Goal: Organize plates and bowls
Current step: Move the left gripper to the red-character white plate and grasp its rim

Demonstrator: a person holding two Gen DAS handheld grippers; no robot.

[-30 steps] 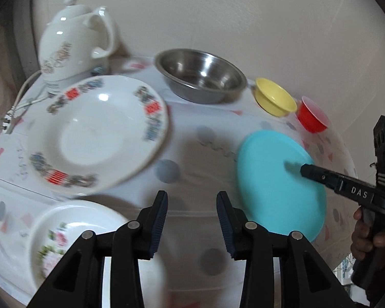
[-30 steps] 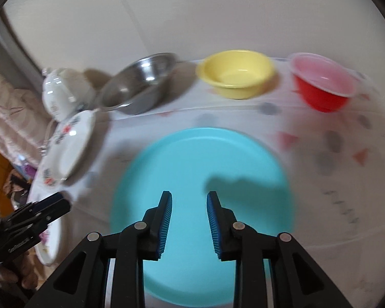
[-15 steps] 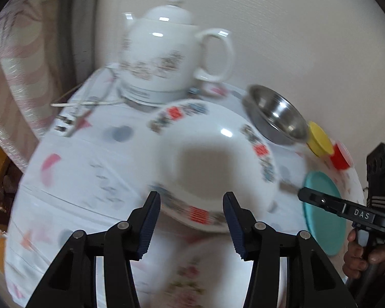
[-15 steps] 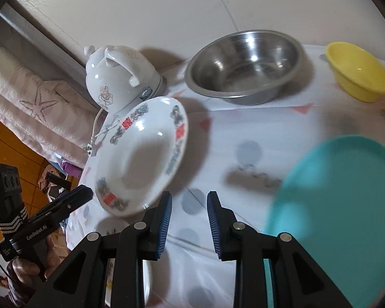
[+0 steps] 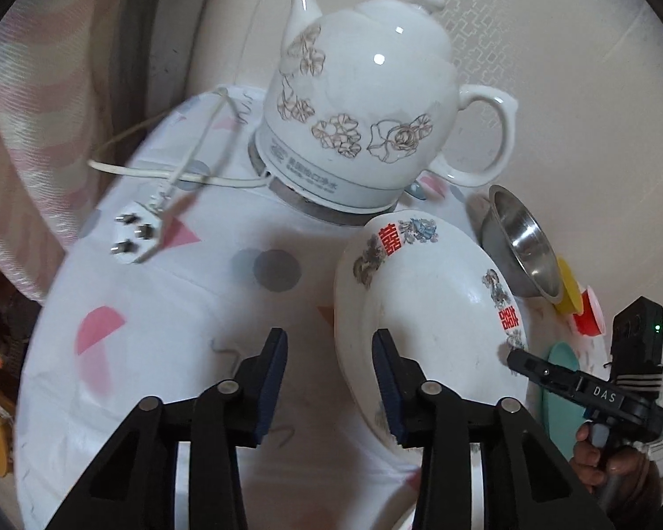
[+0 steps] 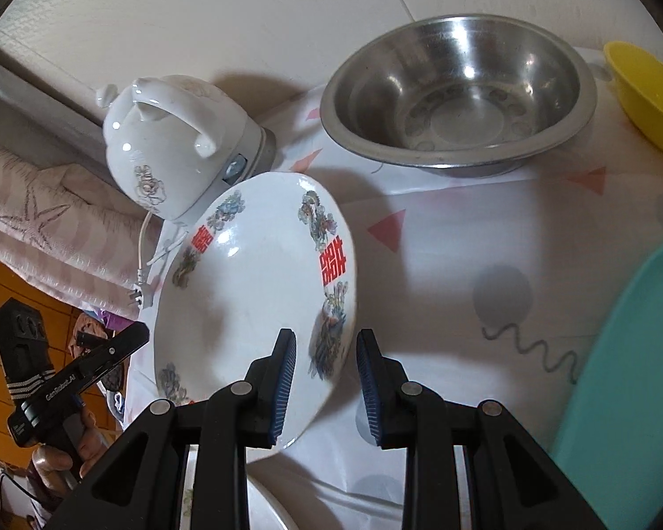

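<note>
A white plate with red characters and dragon motifs point(image 5: 437, 322) lies on the tablecloth; it also shows in the right wrist view point(image 6: 252, 296). My left gripper point(image 5: 329, 380) is open, its jaws astride the plate's left rim. My right gripper point(image 6: 325, 380) is open, its jaws astride the plate's right rim. A steel bowl point(image 6: 457, 92), a yellow bowl point(image 6: 649, 92) and a teal plate point(image 6: 632, 375) sit to the right. A red bowl point(image 5: 590, 318) shows far right. A second white plate's rim point(image 6: 265, 508) peeks below the right gripper.
A white ceramic kettle point(image 5: 367, 106) stands behind the plate, its cord and plug point(image 5: 137, 234) lying on the cloth to the left. The wall is close behind. The table's left edge drops to a wooden floor point(image 6: 4, 296).
Both grippers have swung left from the teal plate to the patterned white plate. Each now sits at one side of its rim. Both stay open.
</note>
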